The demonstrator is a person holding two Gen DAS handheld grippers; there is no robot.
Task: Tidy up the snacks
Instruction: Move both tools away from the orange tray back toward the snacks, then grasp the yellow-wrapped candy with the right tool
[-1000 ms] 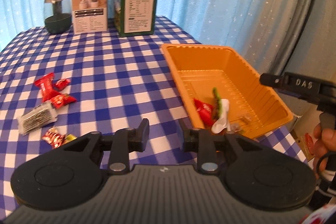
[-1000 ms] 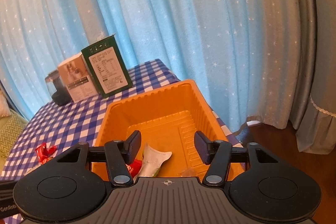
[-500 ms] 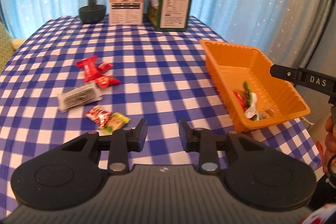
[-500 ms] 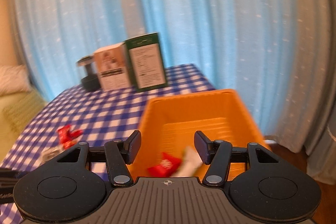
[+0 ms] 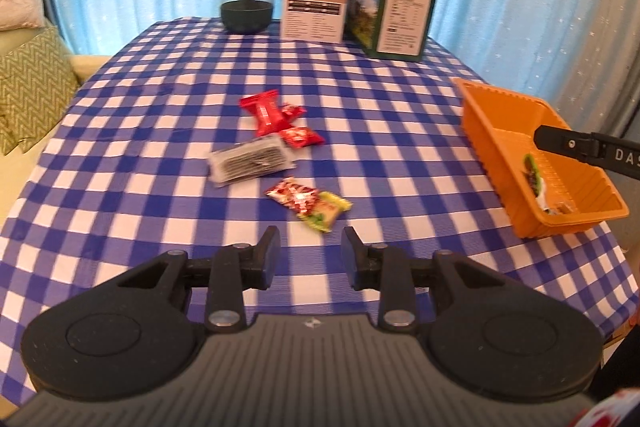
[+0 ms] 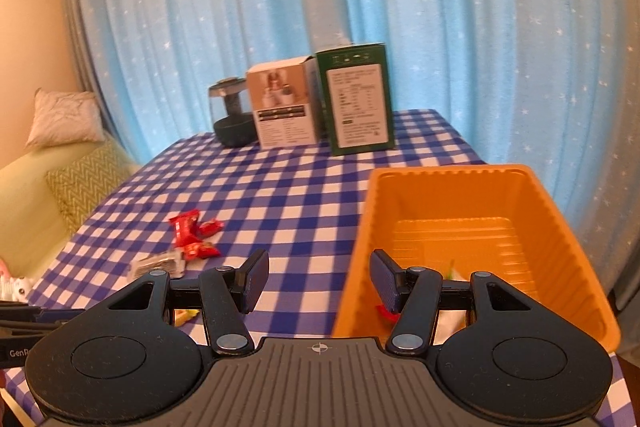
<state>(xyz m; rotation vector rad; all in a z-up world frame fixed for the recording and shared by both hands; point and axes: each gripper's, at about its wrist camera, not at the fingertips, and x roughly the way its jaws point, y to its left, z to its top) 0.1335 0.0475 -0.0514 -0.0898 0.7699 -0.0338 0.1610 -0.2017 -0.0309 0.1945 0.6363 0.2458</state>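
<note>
1. Tray (image 5: 500,131): one, orange ribbed plastic, rectangular; I see it at the table's right edge, long axis running away from me. It holds a few wrappers, partly hidden.
2. Loose snacks on the checked cloth (image 5: 160,115), mid-table: I count three red packets (image 5: 266,113), one clear oblong pack (image 5: 251,163) lying crosswise, one red-and-white sweet (image 5: 295,195) touching one yellow-green sweet (image 5: 325,214).
3. Boxes at the far edge: two cardboard, one white (image 5: 315,3), one green (image 5: 402,17), both upright beside a dark round jar (image 5: 247,3).
4. Left gripper (image 5: 307,253): fingers apart, empty, above the cloth just short of the two sweets.
5. Right gripper (image 6: 319,279): fingers apart, empty, straddling the tray's near left wall.
</note>
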